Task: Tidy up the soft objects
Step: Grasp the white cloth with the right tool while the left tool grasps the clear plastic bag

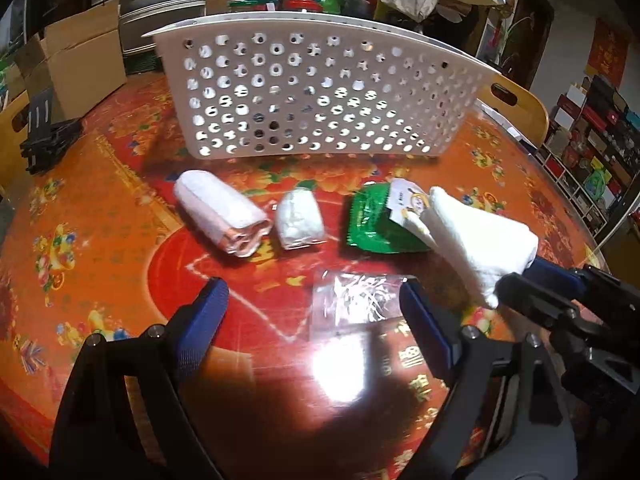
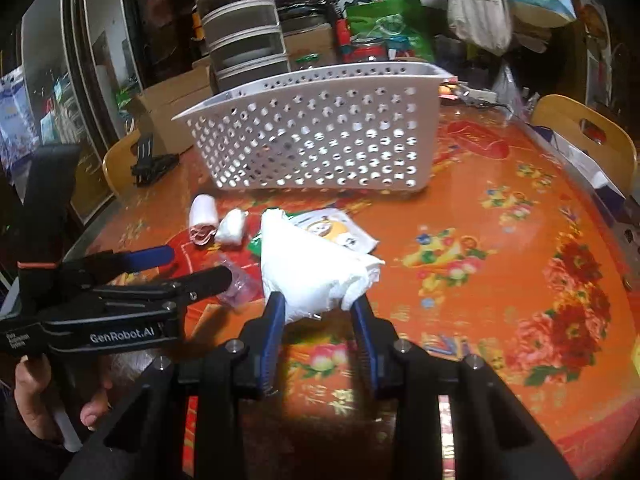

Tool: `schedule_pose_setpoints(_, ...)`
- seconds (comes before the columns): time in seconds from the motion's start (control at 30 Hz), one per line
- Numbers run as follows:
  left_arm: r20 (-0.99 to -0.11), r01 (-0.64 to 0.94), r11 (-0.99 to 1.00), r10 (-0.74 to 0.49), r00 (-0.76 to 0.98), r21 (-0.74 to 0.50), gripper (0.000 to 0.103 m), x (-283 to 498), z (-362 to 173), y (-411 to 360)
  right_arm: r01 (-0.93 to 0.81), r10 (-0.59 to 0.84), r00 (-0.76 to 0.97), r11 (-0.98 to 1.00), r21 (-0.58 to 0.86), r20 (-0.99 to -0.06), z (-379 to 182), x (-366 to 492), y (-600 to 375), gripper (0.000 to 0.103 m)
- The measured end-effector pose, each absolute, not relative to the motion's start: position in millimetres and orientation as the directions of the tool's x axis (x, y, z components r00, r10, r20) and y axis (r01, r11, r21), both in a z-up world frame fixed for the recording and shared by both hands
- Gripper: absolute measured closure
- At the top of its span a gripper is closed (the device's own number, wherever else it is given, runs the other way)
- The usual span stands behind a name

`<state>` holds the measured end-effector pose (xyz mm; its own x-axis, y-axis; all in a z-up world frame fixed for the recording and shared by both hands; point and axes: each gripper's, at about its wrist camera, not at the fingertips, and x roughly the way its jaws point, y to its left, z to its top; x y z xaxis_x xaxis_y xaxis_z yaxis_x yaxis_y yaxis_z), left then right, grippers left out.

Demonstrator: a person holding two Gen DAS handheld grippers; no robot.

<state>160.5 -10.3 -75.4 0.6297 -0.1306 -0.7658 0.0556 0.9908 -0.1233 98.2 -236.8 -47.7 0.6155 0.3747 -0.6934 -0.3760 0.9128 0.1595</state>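
My right gripper (image 2: 320,306) is shut on a folded white towel (image 2: 312,268) and holds it above the table; the towel also shows in the left wrist view (image 1: 476,240). My left gripper (image 1: 312,300) is open and empty, low over a clear plastic packet (image 1: 356,300). On the table lie a pink-and-white rolled cloth (image 1: 224,212), a small white roll (image 1: 300,220) and a green packet (image 1: 376,220). A white perforated basket (image 1: 320,92) stands behind them, also in the right wrist view (image 2: 320,136).
The round table (image 2: 500,264) has a red and orange flowered cover. A black folded stand (image 1: 48,136) sits at its left edge. Wooden chair backs (image 2: 588,132) stand around it. Cardboard boxes (image 1: 80,64) and clutter are behind.
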Motion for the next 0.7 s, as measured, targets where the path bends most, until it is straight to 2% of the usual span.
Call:
schedule_pose_setpoints(0.3,-0.769,0.088,0.99,-0.141,0.624,-0.11,0.019,159,-79,-30,-0.359,0.382,0.629,0.915,0.183,-0.677,-44,95,-251,0.07)
schedule_pose_setpoints(0.37,-0.772,0.099,0.989,-0.148,0.619,-0.11,0.026,160,-81,-34,-0.357,0.383,0.63,0.915,0.186,-0.676,-44,94,-251,0.07)
schedule_pose_setpoints(0.53,-0.767,0.117,0.99,-0.136,0.627,-0.079,0.059,156,-83,-43,-0.353,0.384,0.631,0.916,0.191,-0.675,-43,94,-252,0.07)
schedule_pose_setpoints(0.6,-0.763,0.127,0.987,-0.153,0.628,-0.094,0.067,154,-82,-43,-0.352,0.384,0.632,0.916,0.191,-0.673,-43,93,-252,0.07)
schedule_pose_setpoints(0.7,-0.753,0.122,0.988,-0.153,0.64,-0.098,0.072,149,-81,-39,-0.354,0.386,0.634,0.915,0.192,-0.67,-42,92,-251,0.07)
